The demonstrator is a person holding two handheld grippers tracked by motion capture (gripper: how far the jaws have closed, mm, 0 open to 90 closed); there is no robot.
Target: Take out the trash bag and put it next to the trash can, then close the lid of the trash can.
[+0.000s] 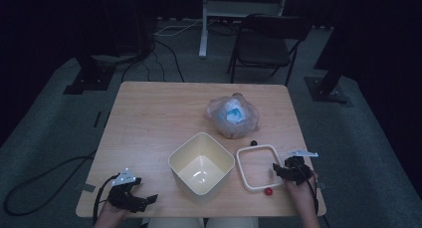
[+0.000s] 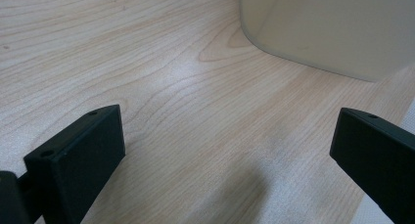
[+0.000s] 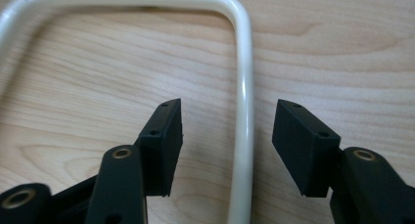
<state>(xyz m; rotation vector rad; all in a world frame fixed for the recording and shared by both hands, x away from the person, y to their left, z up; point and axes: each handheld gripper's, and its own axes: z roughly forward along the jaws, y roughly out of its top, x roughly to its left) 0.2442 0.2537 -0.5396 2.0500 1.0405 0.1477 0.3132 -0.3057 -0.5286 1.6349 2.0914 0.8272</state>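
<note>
A cream square bin (image 1: 201,163) stands near the table's front middle, and its wall (image 2: 333,28) fills the top right of the left gripper view. A white rounded square ring (image 1: 259,167) lies flat to the right of the bin. My right gripper (image 1: 277,170) is open at the ring's right side. In the right gripper view its jaws (image 3: 227,136) straddle the ring's bar (image 3: 243,87) without touching it. My left gripper (image 1: 144,200) rests open at the front left corner, and in its own view (image 2: 225,150) only bare wood lies between the jaws.
A crumpled clear plastic bag (image 1: 233,116) with something blue inside sits behind the bin. A small red ball (image 1: 268,191) lies by the ring's front edge, and a small dark object (image 1: 253,143) by its far edge. A black chair (image 1: 266,44) stands beyond the wooden table (image 1: 149,118).
</note>
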